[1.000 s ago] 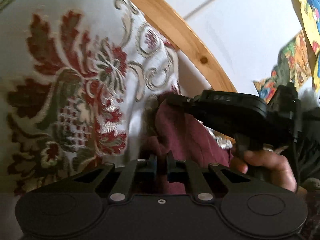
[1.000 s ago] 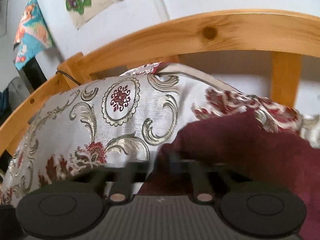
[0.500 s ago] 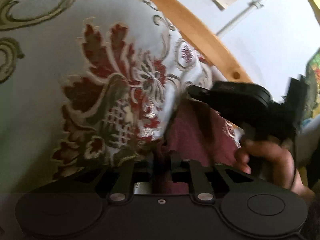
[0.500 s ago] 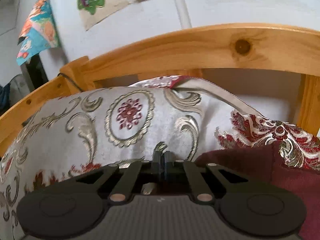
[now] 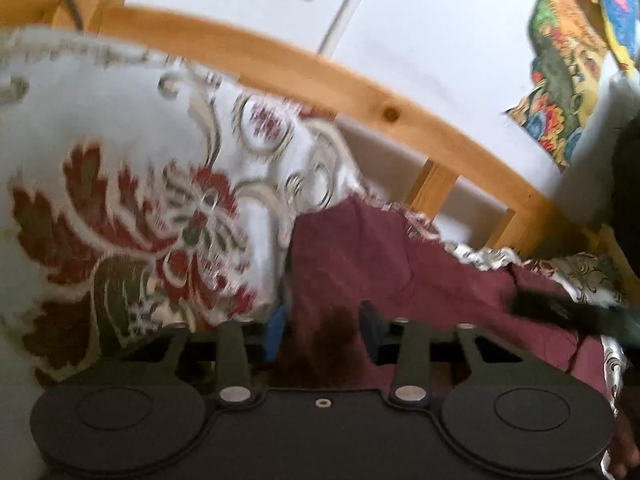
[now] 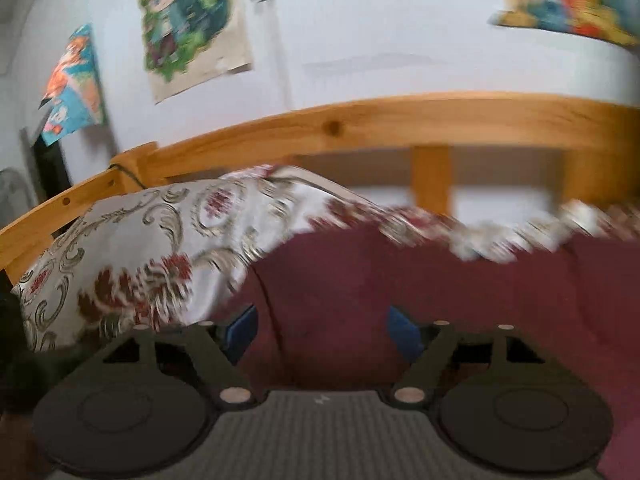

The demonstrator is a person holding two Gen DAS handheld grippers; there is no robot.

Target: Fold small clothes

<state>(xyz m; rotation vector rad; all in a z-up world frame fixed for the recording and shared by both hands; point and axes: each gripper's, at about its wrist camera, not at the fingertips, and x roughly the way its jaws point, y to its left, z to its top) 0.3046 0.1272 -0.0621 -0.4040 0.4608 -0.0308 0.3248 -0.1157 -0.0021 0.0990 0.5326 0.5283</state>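
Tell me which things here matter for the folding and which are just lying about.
For the job: maroon garment; left tool, open; right tool, open.

Lying about: patterned bedspread; wooden bed frame; wall posters.

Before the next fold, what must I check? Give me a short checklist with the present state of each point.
1. Left gripper open: ok, its fingers stand apart.
2. Right gripper open: ok, its fingers stand wide apart.
3. Maroon garment released by both: ok, it lies in front of both and neither is closed on it.
4. Garment flat and squared: cannot tell, the pictures are blurred and its near part is hidden.
5. Patterned cover free of the garment: not ok, its edge overlaps the garment on the left.
6. Wooden bed rail away from the fingers: ok, it is behind the cloth.
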